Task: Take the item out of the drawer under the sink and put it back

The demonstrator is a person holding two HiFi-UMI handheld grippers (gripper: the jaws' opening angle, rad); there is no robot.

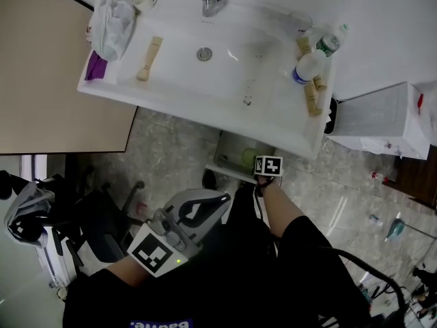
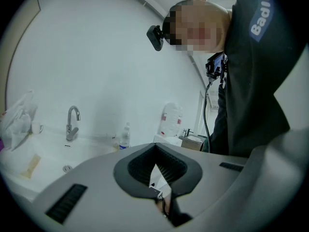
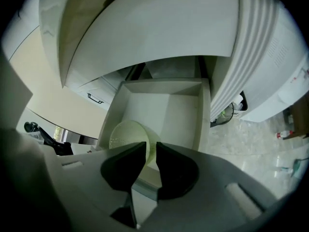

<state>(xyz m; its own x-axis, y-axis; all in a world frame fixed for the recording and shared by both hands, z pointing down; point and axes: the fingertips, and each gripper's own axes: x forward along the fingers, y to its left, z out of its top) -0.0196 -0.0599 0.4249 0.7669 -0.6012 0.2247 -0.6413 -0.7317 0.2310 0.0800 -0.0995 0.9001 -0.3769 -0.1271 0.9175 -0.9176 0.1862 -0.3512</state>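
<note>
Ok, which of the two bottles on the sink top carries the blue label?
The white bottle, the one nearer the front edge of the sink; its label is blue. The other bottle, behind it toward the wall, shows green.

We log a black top with short sleeves and pale lettering, and a black cable at the chest. Left hand-held gripper and right hand-held gripper: grey shells, black pads. Each marker cube is black-and-white; a green light sits beside the left one.
</note>
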